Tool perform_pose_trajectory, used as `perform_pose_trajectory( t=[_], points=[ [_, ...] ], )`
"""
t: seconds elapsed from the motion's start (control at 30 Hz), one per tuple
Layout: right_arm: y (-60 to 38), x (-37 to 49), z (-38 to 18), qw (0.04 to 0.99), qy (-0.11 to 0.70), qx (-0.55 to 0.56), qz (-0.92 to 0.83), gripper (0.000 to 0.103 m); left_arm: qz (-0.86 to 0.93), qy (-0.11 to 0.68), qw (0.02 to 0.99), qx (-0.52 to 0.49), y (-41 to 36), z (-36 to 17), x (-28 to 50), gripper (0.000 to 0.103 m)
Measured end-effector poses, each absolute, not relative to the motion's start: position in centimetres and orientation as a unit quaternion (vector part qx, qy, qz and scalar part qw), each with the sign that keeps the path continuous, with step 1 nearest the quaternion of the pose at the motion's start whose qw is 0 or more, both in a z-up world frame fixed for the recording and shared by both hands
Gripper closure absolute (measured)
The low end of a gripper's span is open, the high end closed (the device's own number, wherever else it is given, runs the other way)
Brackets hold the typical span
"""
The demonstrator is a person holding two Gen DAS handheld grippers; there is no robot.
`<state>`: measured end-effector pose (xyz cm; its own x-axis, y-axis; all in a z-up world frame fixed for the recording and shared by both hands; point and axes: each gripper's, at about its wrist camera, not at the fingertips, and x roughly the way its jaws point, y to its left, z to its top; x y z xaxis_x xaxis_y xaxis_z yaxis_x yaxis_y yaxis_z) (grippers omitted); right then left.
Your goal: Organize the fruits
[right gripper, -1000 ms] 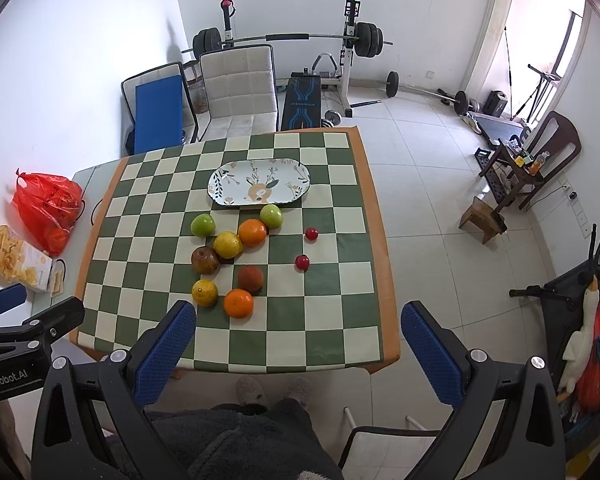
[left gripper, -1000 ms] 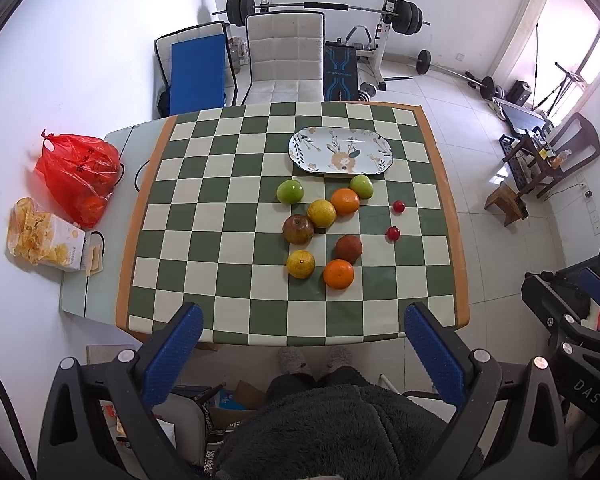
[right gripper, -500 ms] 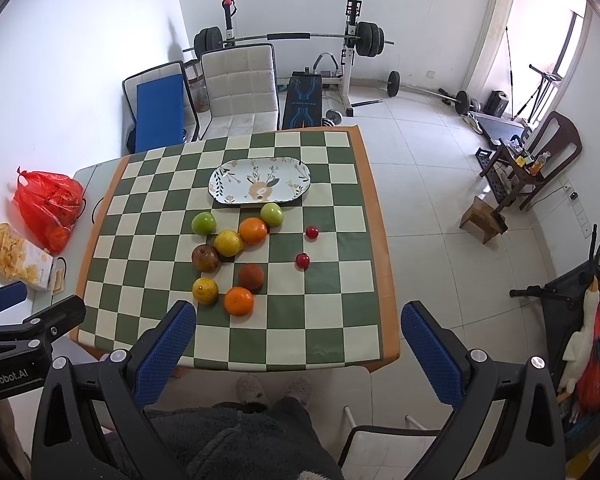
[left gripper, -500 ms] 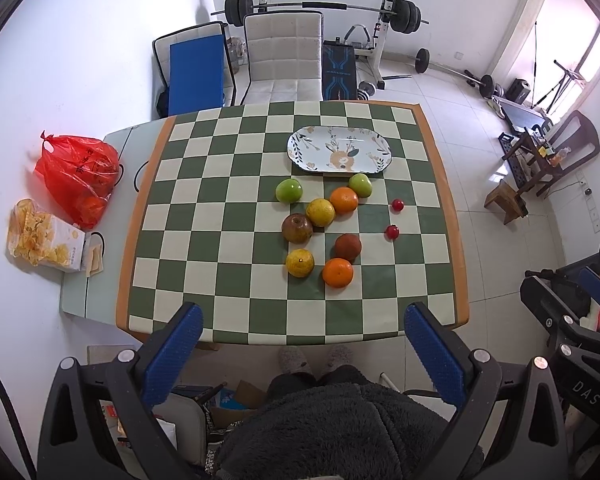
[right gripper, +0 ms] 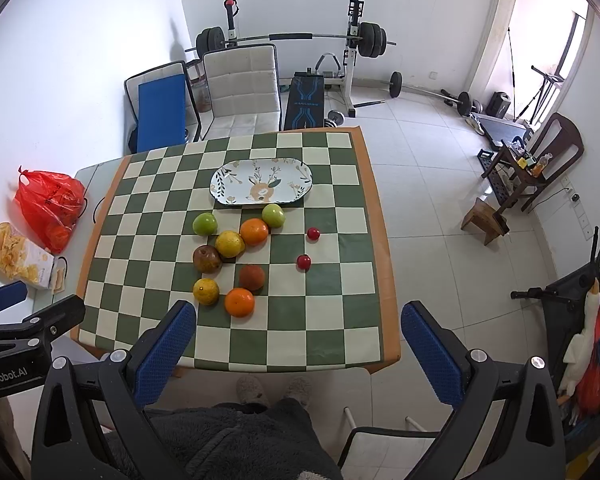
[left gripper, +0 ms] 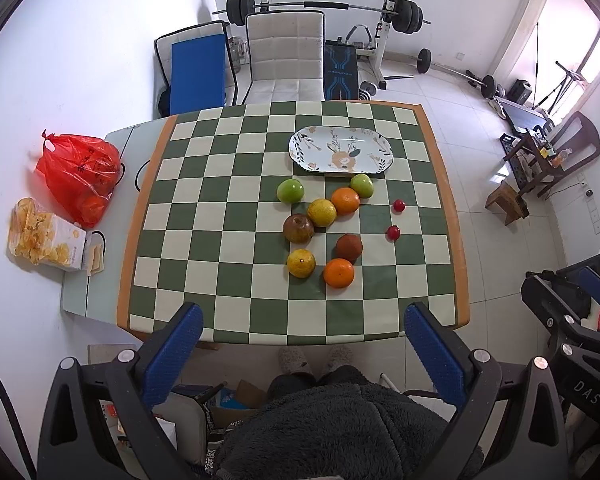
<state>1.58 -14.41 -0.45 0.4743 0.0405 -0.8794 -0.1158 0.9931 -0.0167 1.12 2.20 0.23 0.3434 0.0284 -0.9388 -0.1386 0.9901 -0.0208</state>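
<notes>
While both claws gape, fruits (left gripper: 320,232) sit mid-table (left gripper: 228,320).

"GenRobot.AI" is printed in white on the black body of the left tongs (right gripper: 8,312), seen at the left edge of the right wrist view. "DAS" is read on the black body of the right tongs (left gripper: 576,300) in the left wrist view. Red characters on the red plastic bag (left gripper: 80,172) cannot be made out.

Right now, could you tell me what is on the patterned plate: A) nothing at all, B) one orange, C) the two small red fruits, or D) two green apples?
A: the plate shows only its printed pattern, and all the fruit lies on the checkered cloth in front of it.
</notes>
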Motion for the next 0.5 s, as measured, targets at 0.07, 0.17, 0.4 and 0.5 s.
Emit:
perform_pose_trajectory(
  t=[0.07,0.17,0.4,0.5],
  points=[
    [-14.43,1.54,-0.41,0.858,0.511,-0.036,0.046,0.0,0.051,0.57,0.818,-0.048,2.39,0.27,1.17,0.0],
    [-14.45,1.55,-0.44,0.858,0.51,-0.037,0.046,0.0,0.051,0.57,0.819,-0.048,2.27,0.24,1.17,0.0],
    [-14.35,1.58,-0.62,0.858,0.511,-0.035,0.045,0.0,0.051,0.57,0.819,-0.049,2.18,0.27,1.17,0.0],
    [-14.15,2.01,-0.38,0.859,0.509,-0.03,0.047,0.0,0.061,0.556,0.827,-0.045,2.91,0.42,1.56,0.0]
  ],
)
